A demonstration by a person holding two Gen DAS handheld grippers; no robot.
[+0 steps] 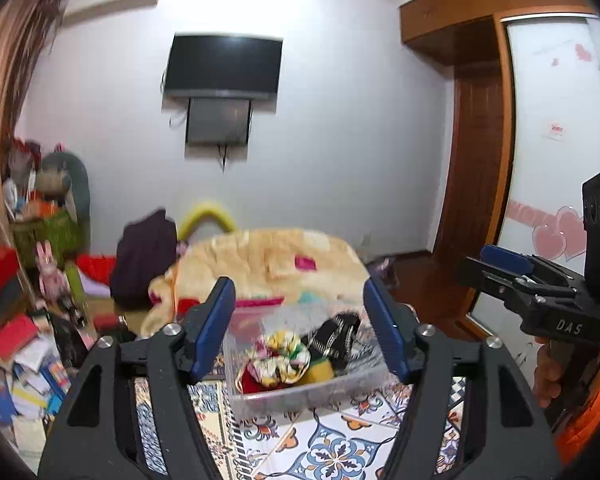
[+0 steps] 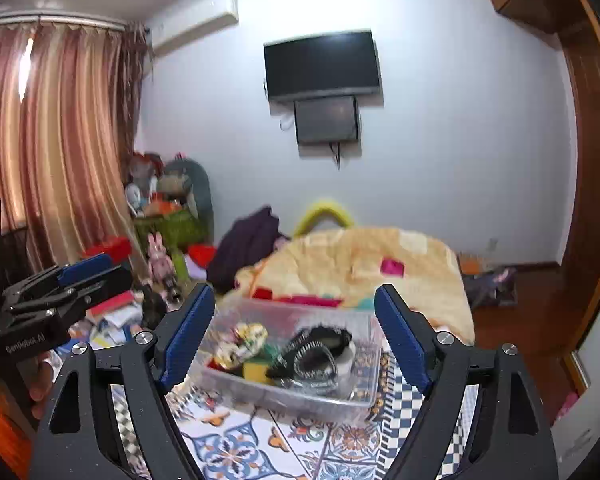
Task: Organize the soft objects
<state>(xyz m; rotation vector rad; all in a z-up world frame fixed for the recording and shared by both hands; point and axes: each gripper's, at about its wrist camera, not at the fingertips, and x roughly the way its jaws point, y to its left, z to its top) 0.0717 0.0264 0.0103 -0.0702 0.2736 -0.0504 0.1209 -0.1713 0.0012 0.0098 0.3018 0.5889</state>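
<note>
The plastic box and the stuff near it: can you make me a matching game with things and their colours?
Things:
1. sponge in the clear box
2. blanket
3. TV
4. gripper pads

Colours:
A. black
B. blue
C. yellow
D. cream

Pairs: 1-C, 2-D, 3-A, 4-B
</note>
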